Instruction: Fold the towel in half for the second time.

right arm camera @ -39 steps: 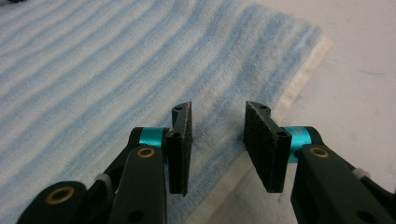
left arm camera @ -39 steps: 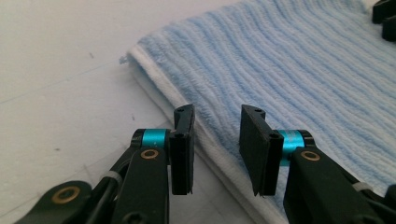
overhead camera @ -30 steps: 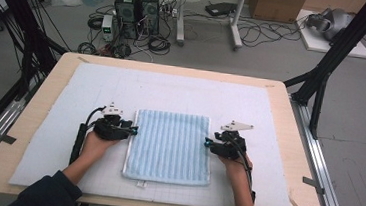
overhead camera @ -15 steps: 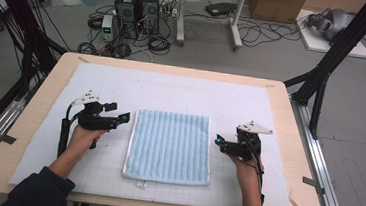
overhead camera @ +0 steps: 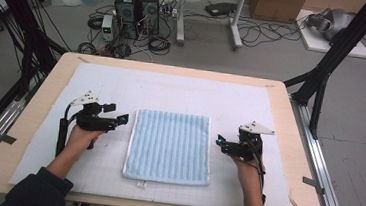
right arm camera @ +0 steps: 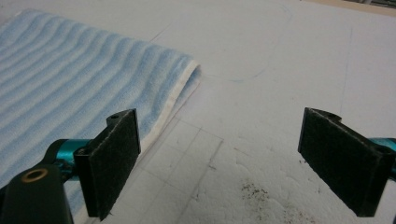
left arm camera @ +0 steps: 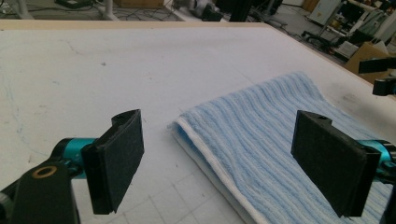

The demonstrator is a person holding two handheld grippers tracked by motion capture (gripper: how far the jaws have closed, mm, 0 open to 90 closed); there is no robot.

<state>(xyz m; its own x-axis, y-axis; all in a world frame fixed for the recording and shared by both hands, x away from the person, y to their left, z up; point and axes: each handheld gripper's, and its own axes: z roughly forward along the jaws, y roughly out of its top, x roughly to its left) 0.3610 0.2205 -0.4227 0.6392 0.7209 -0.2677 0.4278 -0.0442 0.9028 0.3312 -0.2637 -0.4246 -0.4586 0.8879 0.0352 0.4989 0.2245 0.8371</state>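
A folded blue striped towel lies flat in the middle of the white mat. My left gripper hovers just off the towel's left edge, pointing at it; its jaws have just been opening and now stand open with nothing between them. My right gripper sits a little off the towel's right edge, its jaws also just opened wider and empty. In the left gripper view the towel's corner lies ahead of the open gripper. In the right gripper view the towel lies to the left of the open gripper.
The mat covers a wooden table. A small white tag sticks out at the towel's near edge. Dark crumbs speckle the mat by the right gripper. Computer towers and cables lie on the floor beyond; black frame posts flank the table.
Both grippers were at the towel's side edges with narrower jaws; they have drawn outward off the towel and opened. The towel lies still.
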